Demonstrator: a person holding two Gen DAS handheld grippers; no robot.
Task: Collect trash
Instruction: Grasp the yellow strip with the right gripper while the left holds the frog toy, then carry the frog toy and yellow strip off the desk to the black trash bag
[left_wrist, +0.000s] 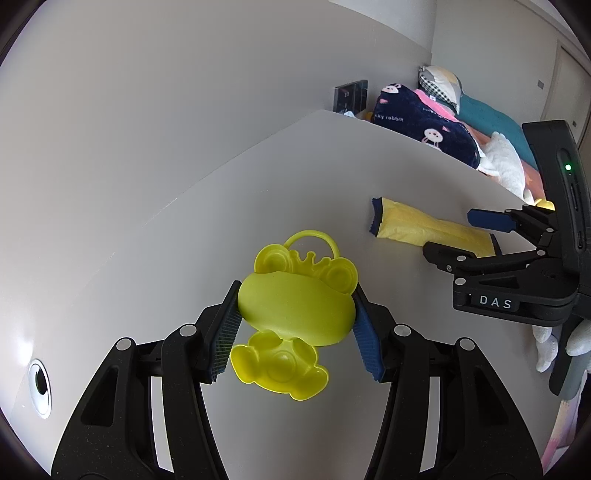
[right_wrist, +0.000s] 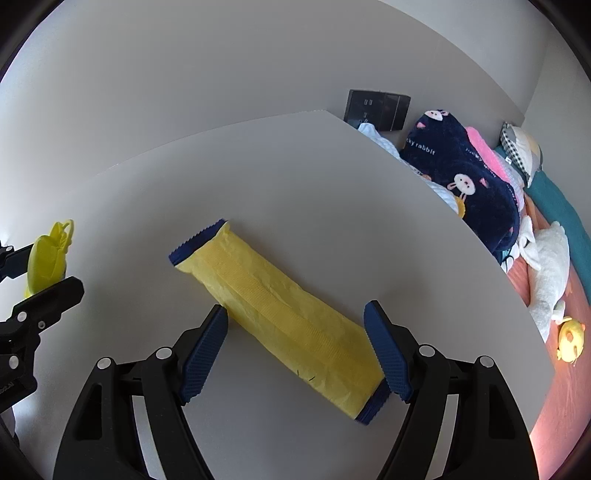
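A yellow-green plastic frog toy (left_wrist: 295, 306) with a loop handle is clamped at its body between the blue pads of my left gripper (left_wrist: 295, 301), over the white table (left_wrist: 184, 240). The right wrist view shows that gripper (right_wrist: 40, 273) and the frog (right_wrist: 46, 258) at the left edge. A yellow wrapper (right_wrist: 284, 314) with dark blue crimped ends lies flat on the table (right_wrist: 295, 184), also visible as the wrapper (left_wrist: 424, 225) in the left wrist view. My right gripper (right_wrist: 295, 314) hovers over its near half with jaws apart, straddling it, pads not pressing. That gripper (left_wrist: 452, 234) appears from the side at the right.
The table's right edge drops to a bed with a navy rabbit blanket (right_wrist: 469, 184), a pillow (right_wrist: 522, 151), a white plush (right_wrist: 546, 266) and a small yellow toy (right_wrist: 570, 338). A dark wall socket (right_wrist: 378, 109) sits behind. A cable hole (left_wrist: 38, 384) is at the table's near left.
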